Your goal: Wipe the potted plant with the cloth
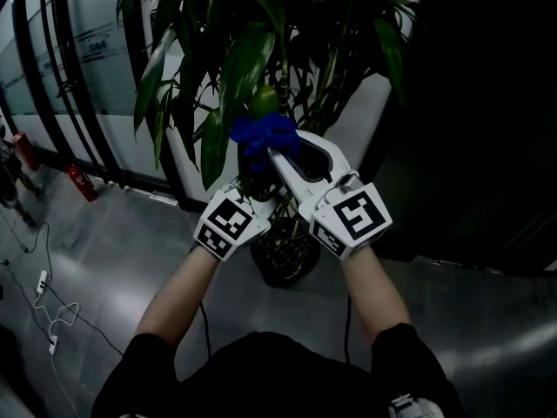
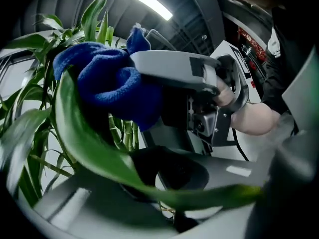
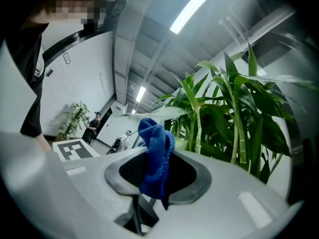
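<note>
A blue cloth (image 3: 155,156) was pinched between the closed jaws of the right gripper (image 3: 157,179), bunched above them and hanging in a fold below. In the head view the blue cloth (image 1: 265,138) sat at the tip of the right gripper (image 1: 277,153), up among the foliage of the potted plant (image 1: 261,50). The left gripper (image 2: 169,188) was closed on a long green leaf (image 2: 87,143) that ran across between its jaws. Just beyond those jaws the blue cloth (image 2: 107,86) lay against the upper part of that leaf, with the right gripper (image 2: 174,68) directly behind it. The left gripper (image 1: 247,184) was just beside the right one, their marker cubes close together. Below both grippers stood the plant's dark round pot (image 1: 283,259) on a grey floor (image 1: 113,251). Well off to the left gripper's side, a red fire extinguisher (image 1: 81,183) stood by the wall
</note>
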Tool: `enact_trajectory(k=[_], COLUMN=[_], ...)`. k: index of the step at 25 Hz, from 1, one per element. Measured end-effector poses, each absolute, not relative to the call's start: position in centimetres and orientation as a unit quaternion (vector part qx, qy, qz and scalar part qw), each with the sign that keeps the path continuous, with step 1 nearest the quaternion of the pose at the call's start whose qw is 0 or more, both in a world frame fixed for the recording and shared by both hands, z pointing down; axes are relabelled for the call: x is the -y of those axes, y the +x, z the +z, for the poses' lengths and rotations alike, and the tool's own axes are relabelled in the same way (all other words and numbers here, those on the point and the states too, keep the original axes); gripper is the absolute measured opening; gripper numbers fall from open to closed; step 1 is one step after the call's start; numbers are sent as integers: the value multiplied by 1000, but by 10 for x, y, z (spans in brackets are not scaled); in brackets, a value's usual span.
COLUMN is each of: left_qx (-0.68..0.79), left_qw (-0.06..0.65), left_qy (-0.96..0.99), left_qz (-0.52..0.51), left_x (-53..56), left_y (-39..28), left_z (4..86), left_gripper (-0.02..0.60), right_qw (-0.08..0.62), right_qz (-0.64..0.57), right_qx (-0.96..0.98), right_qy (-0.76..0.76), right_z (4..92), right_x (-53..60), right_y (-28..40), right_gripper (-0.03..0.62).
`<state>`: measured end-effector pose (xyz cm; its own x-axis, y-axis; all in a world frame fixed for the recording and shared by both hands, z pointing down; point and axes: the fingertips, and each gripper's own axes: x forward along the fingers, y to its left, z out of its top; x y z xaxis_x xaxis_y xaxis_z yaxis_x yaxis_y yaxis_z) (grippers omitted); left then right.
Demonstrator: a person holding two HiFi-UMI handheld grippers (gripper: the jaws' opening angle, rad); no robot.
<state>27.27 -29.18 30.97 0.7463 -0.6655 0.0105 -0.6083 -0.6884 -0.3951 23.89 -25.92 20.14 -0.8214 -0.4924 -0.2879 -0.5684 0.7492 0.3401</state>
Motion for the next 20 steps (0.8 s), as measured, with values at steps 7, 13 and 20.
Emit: enact_trajectory(k=[7, 13, 20], left_qx=[-336, -338, -348], left_qw=[180, 169, 148], left_qy=[-921, -923, -922], left_qz=[-78, -76, -83], left_x=[278, 267, 258], left_y=[276, 272, 267], left_z=[322, 335, 352], left_gripper=[6, 6, 6], right_qw=[66, 60, 58], right_qz=[201, 179, 158], right_qx=[-937, -941, -946], right_qy=[-279, -280, -276], right_z=[225, 243, 256], right_x=[245, 236, 229], right_y=[230, 230, 233], right_gripper=[109, 109, 109])
